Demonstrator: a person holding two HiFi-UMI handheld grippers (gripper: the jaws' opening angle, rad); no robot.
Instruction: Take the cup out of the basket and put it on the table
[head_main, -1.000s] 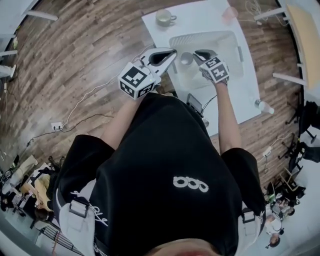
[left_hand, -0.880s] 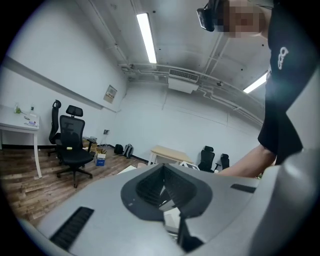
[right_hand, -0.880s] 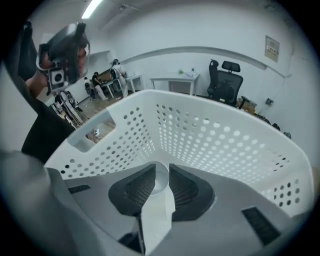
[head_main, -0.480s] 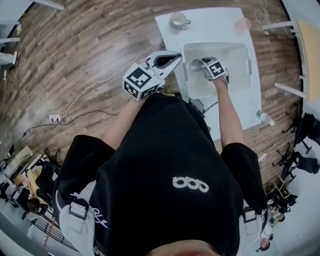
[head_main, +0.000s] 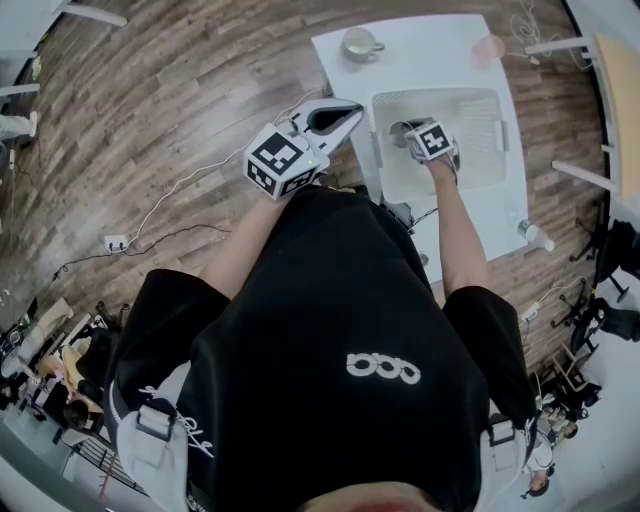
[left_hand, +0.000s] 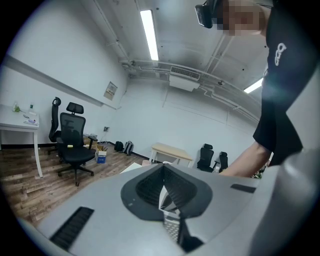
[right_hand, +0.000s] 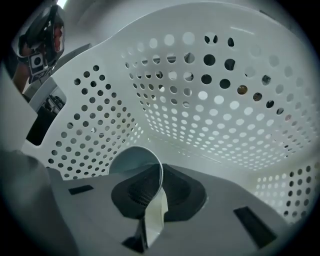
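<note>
A white perforated basket (head_main: 440, 95) stands on the white table (head_main: 420, 50). Inside it, near the left wall, is a pale grey-blue cup (head_main: 398, 131). My right gripper (head_main: 410, 133) reaches steeply down into the basket. Its jaws have just been closing, and they now pinch the wall of the cup (right_hand: 131, 160) with the rim between the pads. The right gripper (right_hand: 159, 172) is surrounded by the basket wall (right_hand: 200, 90). My left gripper (head_main: 352, 108) hovers shut and empty beside the basket's left side. In the left gripper view, the left gripper (left_hand: 164, 172) points out into the room.
A beige mug (head_main: 358, 43) stands at the table's far left. A pink cup (head_main: 487, 47) stands at the far right and a white cup (head_main: 530, 232) lies near the right edge. A cable (head_main: 170, 200) runs over the wooden floor to the left.
The right gripper has dropped from above the basket down inside it and closed on the cup's wall. The left gripper has stayed by the basket's left side.
</note>
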